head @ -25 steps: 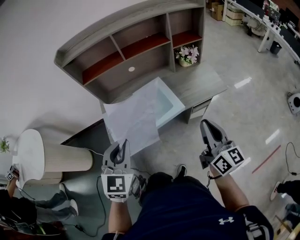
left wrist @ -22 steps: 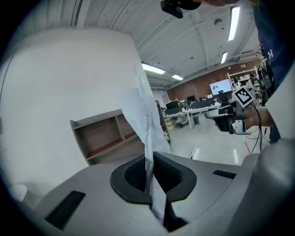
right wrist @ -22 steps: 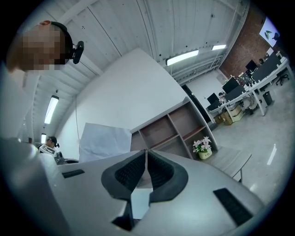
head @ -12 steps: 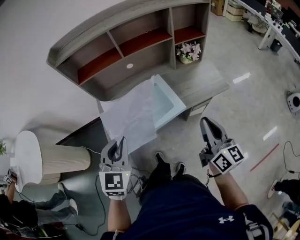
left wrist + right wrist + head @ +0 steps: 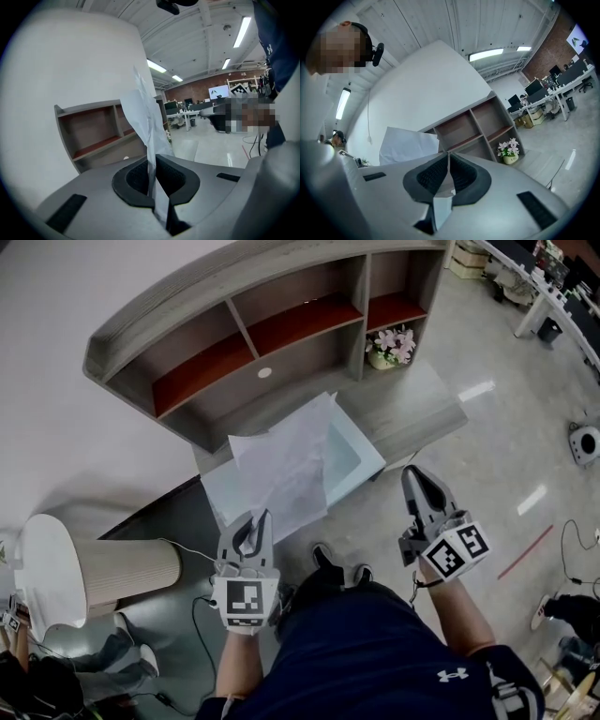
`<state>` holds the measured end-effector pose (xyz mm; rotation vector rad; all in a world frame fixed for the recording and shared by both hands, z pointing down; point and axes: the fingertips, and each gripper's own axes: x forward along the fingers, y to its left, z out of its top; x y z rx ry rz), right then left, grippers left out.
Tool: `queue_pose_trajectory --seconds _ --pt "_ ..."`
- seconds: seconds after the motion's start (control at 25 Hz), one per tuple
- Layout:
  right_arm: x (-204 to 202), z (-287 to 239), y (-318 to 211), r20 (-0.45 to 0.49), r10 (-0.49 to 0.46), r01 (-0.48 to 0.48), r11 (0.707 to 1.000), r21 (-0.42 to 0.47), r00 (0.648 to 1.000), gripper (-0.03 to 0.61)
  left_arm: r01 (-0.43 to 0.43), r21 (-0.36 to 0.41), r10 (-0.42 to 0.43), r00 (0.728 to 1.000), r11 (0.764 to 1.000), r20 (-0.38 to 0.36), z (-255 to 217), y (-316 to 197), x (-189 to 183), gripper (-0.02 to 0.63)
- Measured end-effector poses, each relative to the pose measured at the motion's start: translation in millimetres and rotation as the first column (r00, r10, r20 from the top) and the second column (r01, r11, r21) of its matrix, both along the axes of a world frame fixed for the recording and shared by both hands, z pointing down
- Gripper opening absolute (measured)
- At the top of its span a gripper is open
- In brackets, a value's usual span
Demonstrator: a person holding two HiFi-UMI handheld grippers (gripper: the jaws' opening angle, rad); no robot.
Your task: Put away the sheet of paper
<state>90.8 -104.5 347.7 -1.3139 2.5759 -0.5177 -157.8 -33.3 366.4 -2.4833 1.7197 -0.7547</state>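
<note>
Sheet of paper (image 5: 286, 460) held above worktop (image 5: 417, 409) and its pale tray (image 5: 361, 457), near edge clenched in your left tool (image 5: 253, 523); right tool (image 5: 415, 480) closed, idle; carrying step; next, lower sheet flat, then release.

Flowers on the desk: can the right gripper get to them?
Probably yes. Nothing stands between the right gripper and the flowers; the sheet of paper is aside, in the left gripper.

Curved wooden shelf unit (image 5: 253, 343), glossy floor (image 5: 511, 451), white wall (image 5: 66, 296).
</note>
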Motion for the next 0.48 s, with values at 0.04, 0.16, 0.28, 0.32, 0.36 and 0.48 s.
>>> queue_pose_trajectory --seconds 0.04,0.16,0.28,0.32,0.36,0.48 --pt "-5.6 -0.2 -4.7 -0.004 0.002 -0.002 1.0 0.0 1.0 0.025 -0.009 -0.002 0.01 1.0 1.0 0.002 2.5 -4.4 -2.0 0.023" --pt "-21.0 -1.1 -15.0 -0.016 0.012 -0.012 1.0 -0.001 1.0 0.024 -0.039 -0.011 0.039 0.999 0.999 -0.009 9.4 -15.3 -8.5 0.023" --pt "-35.5 -1.4 -24.2 -0.03 0.024 -0.024 1.0 -0.007 0.999 0.025 -0.067 -0.02 0.067 0.998 0.998 -0.014 15.8 -25.3 -16.9 0.023" --pt "-39.4 -1.6 -26.8 -0.035 0.029 -0.029 1.0 -0.008 0.999 0.025 -0.077 -0.02 0.077 0.997 0.997 -0.011 18.0 -28.4 -19.2 0.023" --pt "-43.1 -1.9 -28.9 -0.04 0.034 -0.035 0.999 -0.01 0.999 0.025 -0.085 -0.019 0.085 0.996 0.996 -0.005 20.4 -31.4 -21.5 0.023" --pt "-51.4 -1.7 -31.9 -0.055 0.046 -0.047 0.999 -0.014 0.997 0.024 -0.104 -0.022 0.103 0.995 0.994 -0.009 28.8 -37.9 -26.6 0.023"
